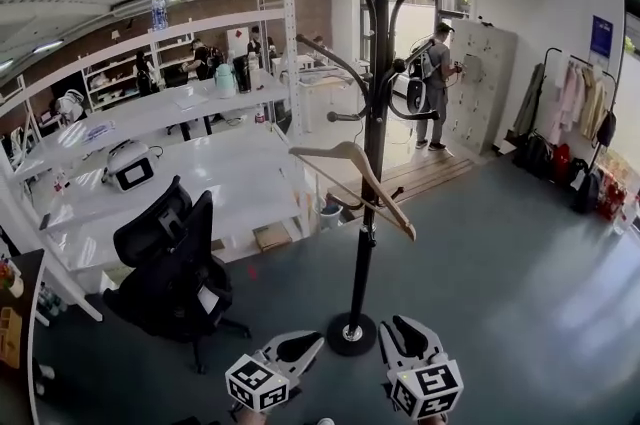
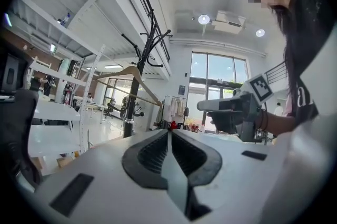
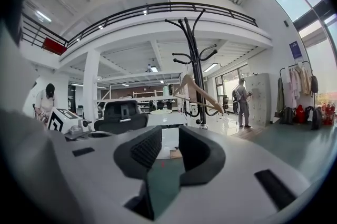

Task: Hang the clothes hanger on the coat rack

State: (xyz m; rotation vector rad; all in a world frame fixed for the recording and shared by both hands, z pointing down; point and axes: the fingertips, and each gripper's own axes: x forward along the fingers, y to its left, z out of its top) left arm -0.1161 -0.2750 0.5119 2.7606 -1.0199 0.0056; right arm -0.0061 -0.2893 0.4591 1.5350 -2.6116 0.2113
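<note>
A tall black coat rack point(image 1: 372, 113) stands on a round base straight ahead of me. A wooden clothes hanger point(image 1: 345, 156) hangs tilted from one of its lower arms at mid-height, and neither gripper touches it. Both grippers are low, near the base. My left gripper point(image 1: 305, 341) is shut with nothing in it, its jaws meeting in the left gripper view point(image 2: 169, 132). My right gripper point(image 1: 395, 325) is open and empty, with a clear gap in the right gripper view point(image 3: 170, 136). The rack point(image 3: 196, 59) and hanger point(image 3: 197, 88) show well ahead of the right jaws.
A black office chair point(image 1: 170, 263) stands to the left of the rack beside long white tables point(image 1: 200, 173). A garment rail with clothes point(image 1: 575, 113) lines the right wall. A person point(image 1: 435, 83) stands at lockers beyond the rack. A cardboard box point(image 1: 270, 235) lies under the table.
</note>
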